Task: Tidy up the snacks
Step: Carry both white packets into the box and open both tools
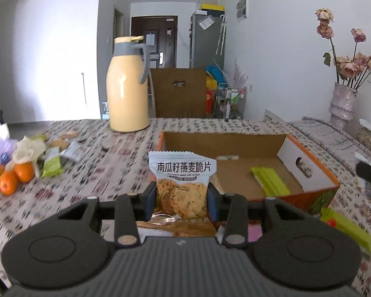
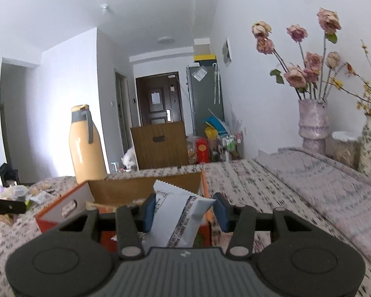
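My left gripper (image 1: 181, 195) is shut on an upright white packet of pumpkin seed oat crisps (image 1: 181, 170), held above the patterned tablecloth just in front of the open cardboard box (image 1: 222, 141). One green packet (image 1: 269, 180) lies inside the box. In the right wrist view, my right gripper (image 2: 185, 210) is shut on a white snack packet (image 2: 178, 217) whose printed back faces me, over the near right corner of the same box (image 2: 61, 210). Each gripper's black tip shows at the edge of the other's view: the right gripper (image 1: 369, 173) and the left gripper (image 2: 7, 206).
A yellow thermos jug (image 1: 127, 86) stands behind the box. At the left lie loose snack packets (image 1: 52, 163) and oranges (image 1: 12, 175). A green packet (image 1: 346, 225) rests on the cloth at the right. A vase of dried roses (image 2: 313, 123) stands against the right wall.
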Motion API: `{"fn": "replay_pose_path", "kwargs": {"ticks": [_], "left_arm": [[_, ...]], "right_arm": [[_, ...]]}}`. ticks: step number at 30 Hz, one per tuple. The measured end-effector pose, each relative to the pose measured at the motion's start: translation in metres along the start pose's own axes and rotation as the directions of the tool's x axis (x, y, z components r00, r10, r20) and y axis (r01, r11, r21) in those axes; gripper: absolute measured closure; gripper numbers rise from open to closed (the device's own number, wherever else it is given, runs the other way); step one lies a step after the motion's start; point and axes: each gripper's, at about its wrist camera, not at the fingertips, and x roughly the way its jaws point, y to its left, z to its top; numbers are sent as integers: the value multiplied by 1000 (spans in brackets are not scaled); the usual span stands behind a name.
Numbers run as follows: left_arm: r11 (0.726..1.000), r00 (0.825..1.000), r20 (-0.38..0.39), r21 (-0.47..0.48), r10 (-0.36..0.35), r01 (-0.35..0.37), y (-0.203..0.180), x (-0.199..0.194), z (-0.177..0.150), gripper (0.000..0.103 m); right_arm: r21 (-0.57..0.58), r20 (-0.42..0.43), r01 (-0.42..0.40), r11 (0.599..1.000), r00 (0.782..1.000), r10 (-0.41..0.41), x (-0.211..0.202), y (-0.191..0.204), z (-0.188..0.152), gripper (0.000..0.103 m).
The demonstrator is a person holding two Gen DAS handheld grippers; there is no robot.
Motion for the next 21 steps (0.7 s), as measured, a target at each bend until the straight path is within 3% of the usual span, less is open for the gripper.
{"fn": "replay_pose_path", "kwargs": {"ticks": [11,21], "left_arm": [[1000,999,48,25,7,-9,-30,40,42,62],[999,999,4,6,35,-35,-31,96,54,62]], "right_arm": [[-7,-15,-54,999,998,53,58,24,32,56],[-14,-103,-58,998,993,56,125,39,34,56]]}}
